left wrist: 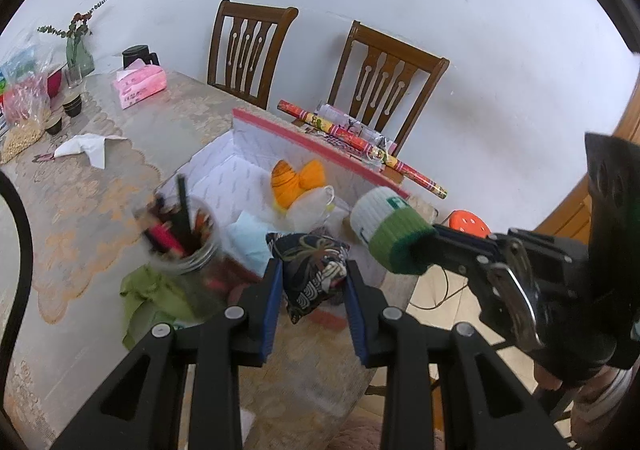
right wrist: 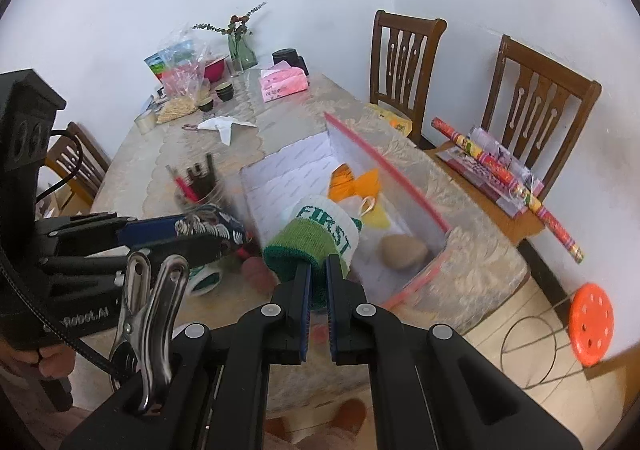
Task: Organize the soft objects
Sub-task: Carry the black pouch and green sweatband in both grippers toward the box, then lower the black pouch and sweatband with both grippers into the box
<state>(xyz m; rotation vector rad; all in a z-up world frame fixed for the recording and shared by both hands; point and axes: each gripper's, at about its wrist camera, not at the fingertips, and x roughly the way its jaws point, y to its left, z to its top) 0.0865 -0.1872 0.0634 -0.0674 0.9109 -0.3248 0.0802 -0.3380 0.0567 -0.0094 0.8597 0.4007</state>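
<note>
While my left gripper [left wrist: 312, 282] pinches the dark pouch [left wrist: 316, 270] low in the middle of its view, my right gripper [right wrist: 318, 282] is clamped on the sock [right wrist: 320, 234], mid-frame over the box [right wrist: 384, 162]. Both look soft, light and squashy, so I think a grip on the thick middle is best.

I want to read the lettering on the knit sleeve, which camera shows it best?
The right wrist view. There the knit sleeve, clamped in the right gripper, faces the lens and its green letters read FIRST. The left wrist view shows the sleeve from the side, with only a fragment of the lettering.
</note>
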